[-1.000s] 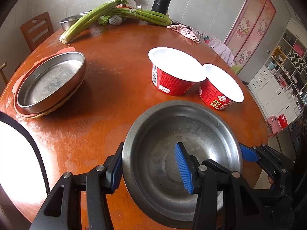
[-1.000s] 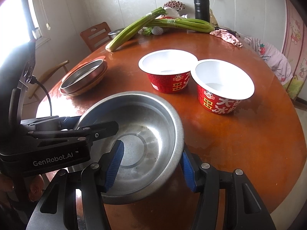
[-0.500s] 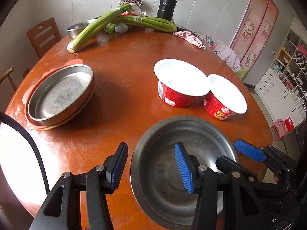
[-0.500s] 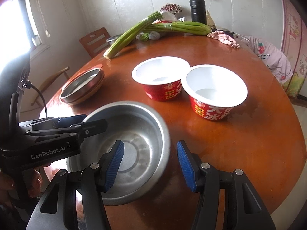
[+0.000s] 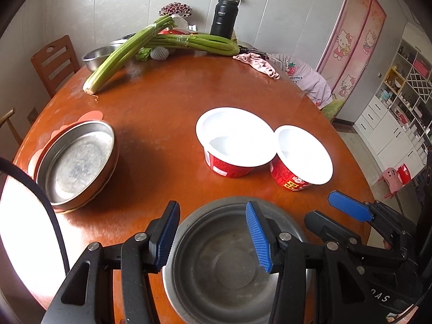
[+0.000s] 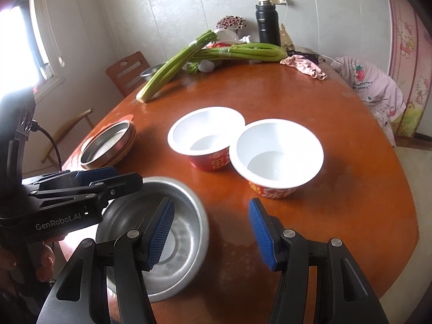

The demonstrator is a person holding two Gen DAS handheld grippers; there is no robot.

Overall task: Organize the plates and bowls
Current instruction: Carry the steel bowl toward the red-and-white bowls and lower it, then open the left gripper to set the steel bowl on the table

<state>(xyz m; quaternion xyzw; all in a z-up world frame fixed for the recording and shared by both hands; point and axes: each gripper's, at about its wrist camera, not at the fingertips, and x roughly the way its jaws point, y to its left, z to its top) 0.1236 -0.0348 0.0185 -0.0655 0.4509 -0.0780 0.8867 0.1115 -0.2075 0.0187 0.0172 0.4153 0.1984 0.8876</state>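
— Both grippers lifted off the steel bowl (image 5: 216, 264) now; a second ago straddling its rim. Left gripper (image 5: 213, 239) and right gripper (image 6: 210, 233): jaws partly open, holding nothing.

— Bowl?

— Empty, resting at the table's (image 5: 167, 100) near edge. Two red paper bowls (image 6: 278, 154) mid-table, touching, empty too. Steel pan (image 5: 75, 162) stacked on plates by the left edge.
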